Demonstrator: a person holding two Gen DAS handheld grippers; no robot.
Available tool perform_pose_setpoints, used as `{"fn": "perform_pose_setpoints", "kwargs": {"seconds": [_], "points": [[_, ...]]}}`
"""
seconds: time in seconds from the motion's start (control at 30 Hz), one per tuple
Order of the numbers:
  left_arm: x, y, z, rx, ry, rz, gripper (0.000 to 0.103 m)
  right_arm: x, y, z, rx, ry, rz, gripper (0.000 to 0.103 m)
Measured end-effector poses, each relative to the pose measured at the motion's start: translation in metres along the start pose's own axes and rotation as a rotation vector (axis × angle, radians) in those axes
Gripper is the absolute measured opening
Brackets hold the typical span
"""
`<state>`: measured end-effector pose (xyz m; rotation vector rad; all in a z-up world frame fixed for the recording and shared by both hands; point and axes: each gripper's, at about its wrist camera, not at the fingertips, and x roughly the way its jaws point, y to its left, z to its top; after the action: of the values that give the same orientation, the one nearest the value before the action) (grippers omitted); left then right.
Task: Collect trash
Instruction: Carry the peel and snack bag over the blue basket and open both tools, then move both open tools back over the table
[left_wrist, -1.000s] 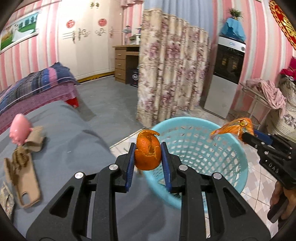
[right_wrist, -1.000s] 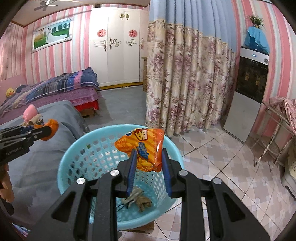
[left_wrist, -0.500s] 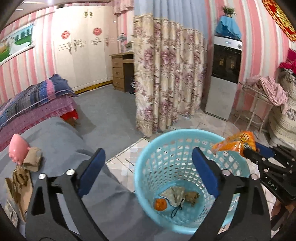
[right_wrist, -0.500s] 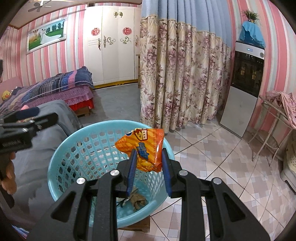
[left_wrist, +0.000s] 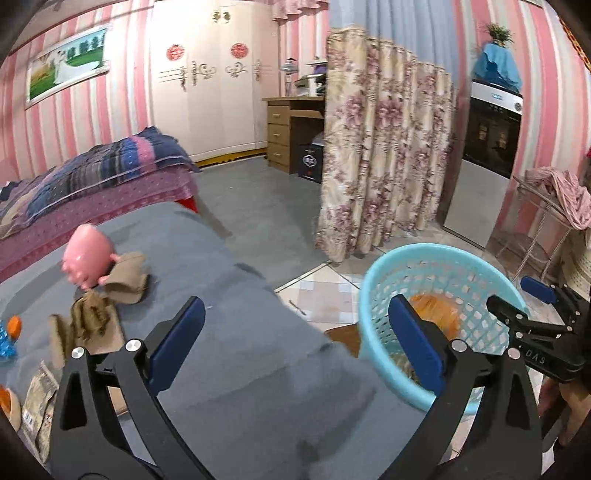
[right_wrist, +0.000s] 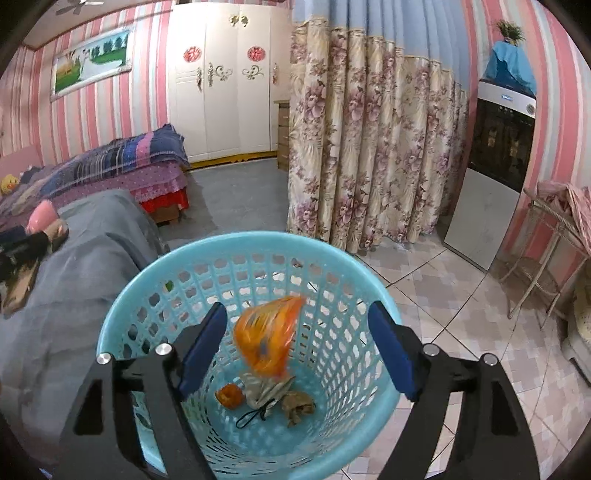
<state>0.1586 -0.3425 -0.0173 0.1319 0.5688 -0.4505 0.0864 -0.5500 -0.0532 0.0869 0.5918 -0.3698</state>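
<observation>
A light blue plastic basket (right_wrist: 147, 295) stands on the tiled floor beside a grey-covered surface; it also shows in the left wrist view (left_wrist: 376, 273). My right gripper (right_wrist: 297, 347) is open above the basket. An orange snack bag (right_wrist: 267, 341) is blurred, falling inside the basket, also seen through the mesh in the left wrist view (left_wrist: 436, 312). An orange peel (right_wrist: 229, 396), crumpled wrappers (right_wrist: 273, 393) and a black cord lie at the bottom. My left gripper (left_wrist: 295, 343) is open and empty over the grey surface (left_wrist: 240, 369). The right gripper (left_wrist: 532, 314) shows there too.
On the grey surface at left lie a pink pig toy (left_wrist: 86, 254), brown crumpled paper (left_wrist: 125, 278), a tan phone case (left_wrist: 85, 328) and wrappers (left_wrist: 37, 402). A floral curtain (left_wrist: 384, 155), a bed (left_wrist: 92, 173) and a water dispenser (left_wrist: 487, 155) stand behind.
My left gripper opened and dropped the orange peel into the basket, then swung left over the grey surface. My right gripper has just opened and the snack bag is falling into the basket.
</observation>
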Motion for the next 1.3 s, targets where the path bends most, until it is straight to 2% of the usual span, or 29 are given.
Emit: {"fn": "perform_pose_setpoints", "kwargs": {"seconds": [0.03,0.17,0.47,0.6,0.77,1.07,1.17,1.3], "points": [[-0.002,0.007,-0.001,-0.006,0.000,0.010,0.096,0.000,0.003,-0.002,-0.005,0.008,-0.004,0.078],[-0.015,0.027,-0.003,-0.021,-0.012,0.049,0.097,-0.004,0.009,-0.005,0.007,0.003,-0.034,0.092],[-0.059,0.090,-0.009,-0.081,-0.037,0.137,0.097,-0.028,0.047,0.008,0.013,-0.039,-0.006,0.094],[-0.081,0.132,-0.016,-0.124,-0.040,0.192,0.097,-0.041,0.083,0.019,-0.012,-0.070,0.043,0.095],[-0.106,0.187,-0.031,-0.183,-0.022,0.275,0.097,-0.048,0.128,0.020,-0.020,-0.061,0.114,0.095],[-0.140,0.287,-0.083,-0.291,0.037,0.425,0.097,-0.055,0.215,0.018,-0.101,-0.042,0.220,0.095],[-0.144,0.310,-0.102,-0.313,0.065,0.449,0.097,-0.059,0.250,0.020,-0.149,-0.049,0.253,0.095],[-0.141,0.330,-0.117,-0.353,0.092,0.438,0.097,-0.058,0.281,0.016,-0.179,-0.043,0.281,0.095]]}}
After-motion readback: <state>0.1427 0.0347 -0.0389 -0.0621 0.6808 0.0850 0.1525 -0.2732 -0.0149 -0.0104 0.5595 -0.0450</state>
